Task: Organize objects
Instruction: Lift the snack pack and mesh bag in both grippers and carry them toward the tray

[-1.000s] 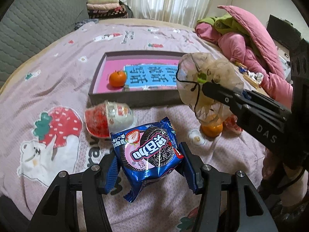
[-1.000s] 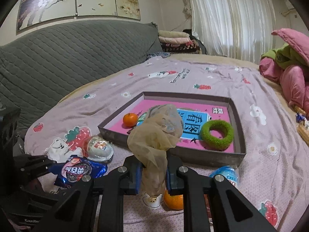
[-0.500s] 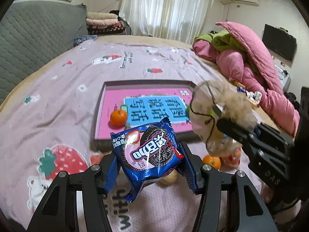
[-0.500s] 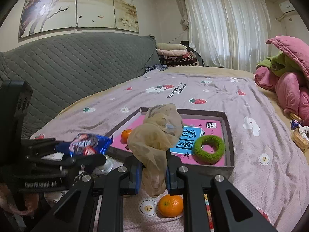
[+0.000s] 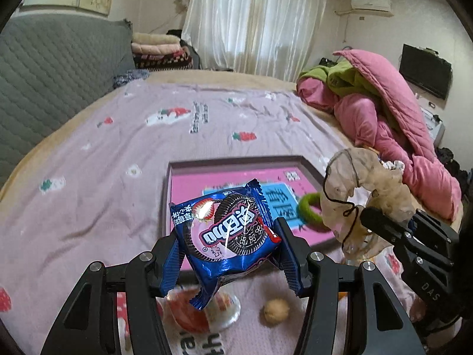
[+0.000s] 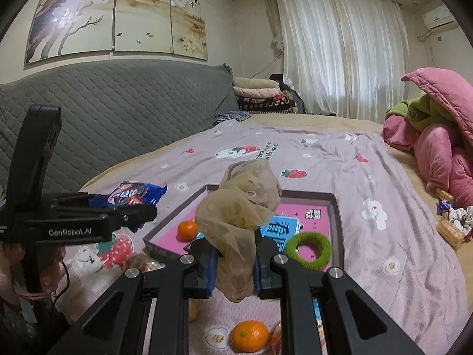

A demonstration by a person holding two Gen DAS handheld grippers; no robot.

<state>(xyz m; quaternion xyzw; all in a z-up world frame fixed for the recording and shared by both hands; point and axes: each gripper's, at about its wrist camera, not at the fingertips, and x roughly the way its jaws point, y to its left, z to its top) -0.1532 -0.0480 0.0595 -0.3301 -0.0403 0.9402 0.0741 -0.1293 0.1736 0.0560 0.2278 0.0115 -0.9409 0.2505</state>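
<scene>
My left gripper [image 5: 227,254] is shut on a blue cookie packet [image 5: 227,230], held in the air just short of the near left corner of the shallow grey tray [image 5: 236,161] with a pink floor. From the right wrist view the same packet [image 6: 133,192] shows at the left, level with the tray's rim [image 6: 338,227]. My right gripper [image 6: 235,261] is shut on a beige sheer pouch [image 6: 242,207], held above the tray's near edge; the pouch [image 5: 366,195] hangs at the right of the left wrist view. In the tray lie a small orange [image 6: 187,230] and a green fuzzy ring [image 6: 309,247].
On the bedspread under the grippers lie a red-and-white capsule [image 5: 204,313], a tan ball [image 5: 276,310] and another orange [image 6: 249,335]. A pink and green quilt heap [image 5: 384,118] fills the right side. A grey quilted headboard [image 6: 118,112] runs along the left.
Both grippers have risen with their loads. The left one carried the cookie packet up off the bedspread and forward toward the tray; the capsule now lies below it.
</scene>
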